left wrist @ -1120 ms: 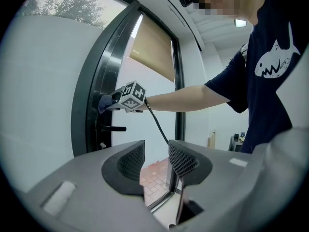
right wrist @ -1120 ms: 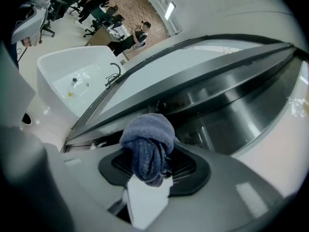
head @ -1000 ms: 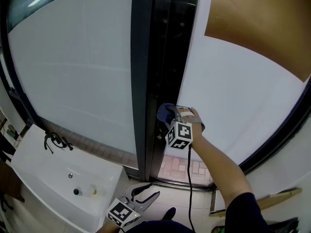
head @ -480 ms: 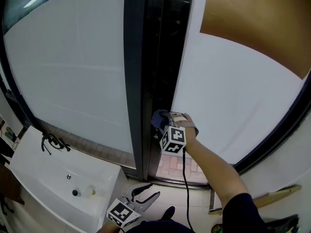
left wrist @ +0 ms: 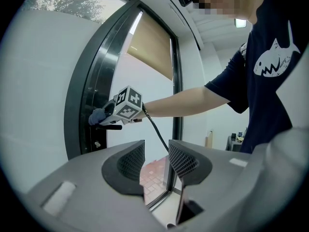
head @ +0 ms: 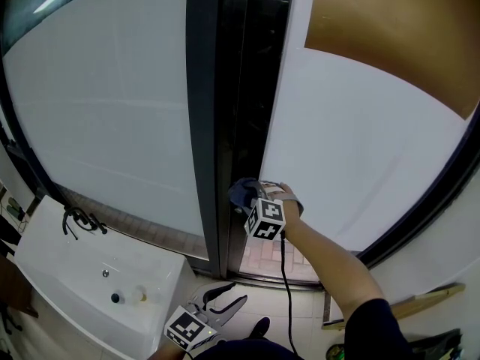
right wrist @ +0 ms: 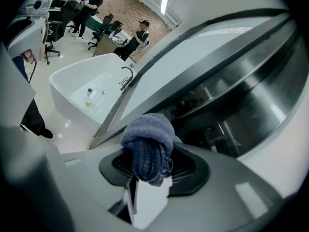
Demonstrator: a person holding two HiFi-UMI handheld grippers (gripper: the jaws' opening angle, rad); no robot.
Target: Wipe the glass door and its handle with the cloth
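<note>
My right gripper (head: 241, 198) is shut on a bunched blue cloth (head: 241, 191) and holds it against the dark door frame (head: 225, 126), low down beside the frosted glass door (head: 352, 156). The right gripper view shows the cloth (right wrist: 147, 146) wadded between the jaws, close to the dark metal edge (right wrist: 227, 95). From the left gripper view the cloth (left wrist: 98, 115) meets a short dark handle (left wrist: 112, 126). My left gripper (head: 225, 300) hangs low and open, holding nothing, far from the door.
A white washbasin (head: 82, 276) with a black tap (head: 81, 219) stands at the lower left. A second frosted pane (head: 105, 96) fills the left side. Red brick paving (head: 274, 257) shows through the gap at the door's foot. People sit at desks (right wrist: 104, 21) far off.
My right gripper and the cloth have slid down and a little left along the dark frame edge. The left gripper has stayed where it was.
</note>
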